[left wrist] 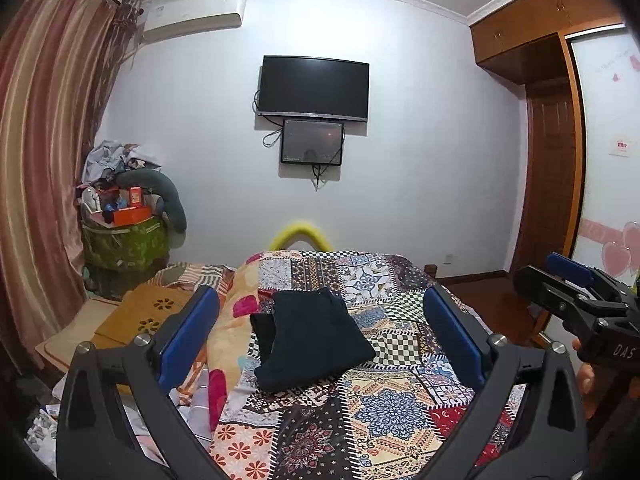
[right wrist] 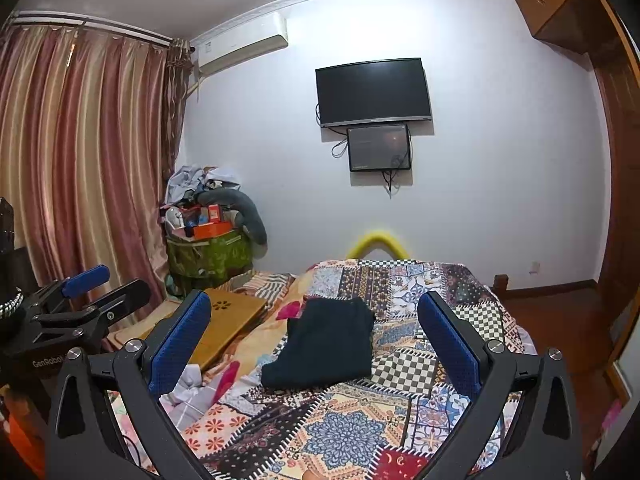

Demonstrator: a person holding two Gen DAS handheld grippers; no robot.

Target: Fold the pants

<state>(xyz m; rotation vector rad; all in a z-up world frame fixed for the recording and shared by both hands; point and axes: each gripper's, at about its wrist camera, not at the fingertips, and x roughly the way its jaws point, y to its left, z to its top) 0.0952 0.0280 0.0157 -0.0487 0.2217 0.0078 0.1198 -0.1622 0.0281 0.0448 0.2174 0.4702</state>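
Dark navy pants (left wrist: 312, 338) lie folded into a compact rectangle on the patchwork bedspread (left wrist: 384, 404), also in the right wrist view (right wrist: 328, 344). My left gripper (left wrist: 320, 336) is open and empty, held above the bed short of the pants. My right gripper (right wrist: 316, 340) is open and empty too, likewise raised and short of the pants. The right gripper shows at the right edge of the left wrist view (left wrist: 576, 292). The left gripper shows at the left edge of the right wrist view (right wrist: 92, 296).
A crumpled floral quilt (left wrist: 232, 320) lies left of the pants. A tan mat (left wrist: 140, 316) and clutter pile (left wrist: 124, 216) stand at the left by the curtain. A TV (left wrist: 314, 88) hangs on the far wall. A wardrobe (left wrist: 560, 120) stands at the right.
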